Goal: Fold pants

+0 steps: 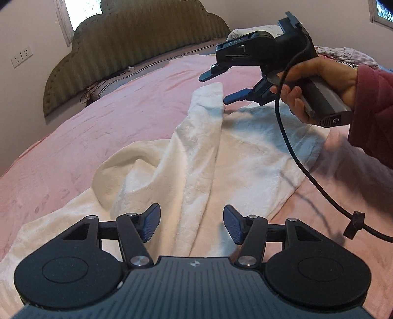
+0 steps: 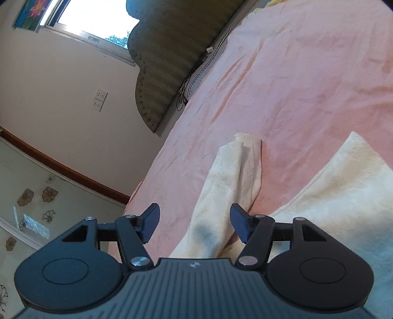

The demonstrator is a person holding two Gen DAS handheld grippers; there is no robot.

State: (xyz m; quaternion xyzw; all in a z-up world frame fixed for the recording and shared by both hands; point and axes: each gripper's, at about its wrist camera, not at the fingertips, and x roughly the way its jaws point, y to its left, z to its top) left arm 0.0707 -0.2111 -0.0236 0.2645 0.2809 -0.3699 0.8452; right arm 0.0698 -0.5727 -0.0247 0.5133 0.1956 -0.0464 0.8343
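Observation:
Cream-white fleecy pants [image 1: 196,159] lie rumpled on the pink bedspread [image 1: 98,127], one leg folded into a long ridge that runs away from me. My left gripper [image 1: 191,220] hovers just above the near part of the cloth, open, with nothing pressed between its pads. Held by a hand [image 1: 319,81] in a dark red sleeve, my right gripper [image 1: 216,88] is open over the far tip of that ridge. The right wrist view shows my right gripper [image 2: 195,220] open above a narrow leg end [image 2: 228,176], with a wider panel of the pants [image 2: 343,196] to the right.
An olive padded headboard [image 1: 127,41] stands at the bed's far end with loose cables [image 1: 103,83] along its foot. Wall sockets [image 1: 22,56] and a window [image 2: 93,22] lie beyond. A black cable [image 1: 307,171] hangs from the right gripper across the pants. Bedding [image 1: 343,54] is piled at the far right.

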